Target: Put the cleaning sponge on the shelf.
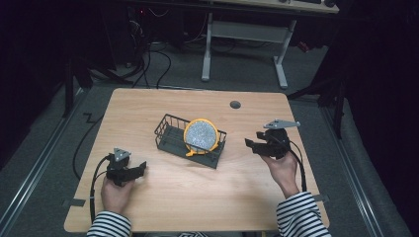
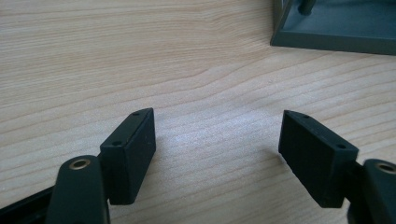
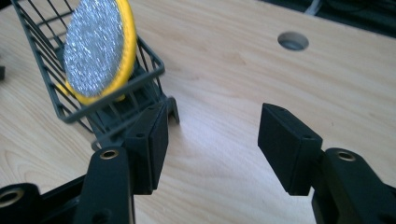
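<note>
A dark wire basket (image 1: 170, 133) stands in the middle of the wooden table (image 1: 148, 103). A yellow-rimmed round disc with a glittery silver face (image 1: 200, 136) leans upright at the basket's right end. My left gripper (image 1: 141, 168) rests low near the front left, open and empty, pointing toward the basket. My right gripper (image 1: 251, 144) hovers to the basket's right, open and empty. In the right gripper view the disc (image 3: 95, 46) and basket (image 3: 116, 116) sit just beyond the left jaw. A basket corner (image 2: 336, 28) lies ahead in the left gripper view.
A round cable hole (image 1: 235, 104) is in the table's far right part, also seen as the hole (image 3: 293, 41). Cables trail from both grippers over the table's front. A white-legged desk (image 1: 247, 34) stands beyond the table.
</note>
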Demonstrator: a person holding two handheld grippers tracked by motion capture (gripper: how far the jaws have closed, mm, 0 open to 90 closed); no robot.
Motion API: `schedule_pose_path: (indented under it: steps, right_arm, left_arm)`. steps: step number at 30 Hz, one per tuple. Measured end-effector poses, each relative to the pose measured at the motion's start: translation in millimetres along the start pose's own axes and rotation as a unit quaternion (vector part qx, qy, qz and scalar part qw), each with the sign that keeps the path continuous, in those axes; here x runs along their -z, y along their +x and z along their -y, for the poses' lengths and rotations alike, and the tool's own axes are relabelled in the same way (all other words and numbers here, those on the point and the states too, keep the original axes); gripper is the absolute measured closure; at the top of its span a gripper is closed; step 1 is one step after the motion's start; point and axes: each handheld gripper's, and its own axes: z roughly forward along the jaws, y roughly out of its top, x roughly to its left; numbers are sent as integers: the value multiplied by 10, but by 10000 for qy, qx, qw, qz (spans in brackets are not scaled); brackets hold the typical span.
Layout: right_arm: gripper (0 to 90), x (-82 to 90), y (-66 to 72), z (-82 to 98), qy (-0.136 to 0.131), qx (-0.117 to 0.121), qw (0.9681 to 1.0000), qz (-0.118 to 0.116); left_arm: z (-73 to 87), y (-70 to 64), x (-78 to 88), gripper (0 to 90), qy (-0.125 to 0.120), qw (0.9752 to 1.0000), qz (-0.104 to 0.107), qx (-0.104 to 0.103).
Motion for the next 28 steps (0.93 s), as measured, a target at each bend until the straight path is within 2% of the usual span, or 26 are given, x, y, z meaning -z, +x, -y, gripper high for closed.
schedule_pose_path:
  steps: [3, 4, 5, 7, 9, 12, 15, 17, 19, 21, 28]
  right_arm:
    - [425, 7, -19, 104, -45, -57, 10000, 30]
    - [422, -14, -32, 195, 6, -103, 9999, 33]
    - [422, -14, -32, 195, 6, -103, 9999, 33]
    - [419, -61, -44, 332, 3, -183, 9998, 17]
    - [425, -128, -49, 492, 72, -226, 9997, 99]
    - [428, -224, -64, 741, 39, -332, 9992, 240]
    - [428, -300, -82, 928, 102, -495, 9982, 310]
    - [419, -357, -73, 1048, 187, -489, 9978, 417]
    - [415, -374, -64, 1082, 229, -498, 9975, 439]
    - [387, -429, -26, 1186, 189, -272, 9977, 588]
    - [382, -421, -3, 1196, 199, -287, 9971, 669]
  left_arm:
    - [1, -1, -1, 278, -7, 10000, 2, 11]
    - [1, 0, 1, 278, -1, 10000, -1, 2]
    - [1, -2, 0, 278, -1, 10000, -4, -2]
    - [1, -5, -1, 278, -4, 10000, -11, -2]
    - [1, -5, -1, 279, -5, 10000, -10, 0]
    - [0, -7, -1, 279, 0, 10000, -19, -8]
    - [0, -11, -2, 279, 1, 10000, -32, -20]
    - [0, -16, -3, 280, 9, 10000, -47, -36]
    - [0, -16, -3, 279, 11, 10000, -47, -36]
    - [0, -17, -3, 280, 13, 10000, -48, -42]
    - [1, -22, -3, 281, 21, 10000, -69, -60]
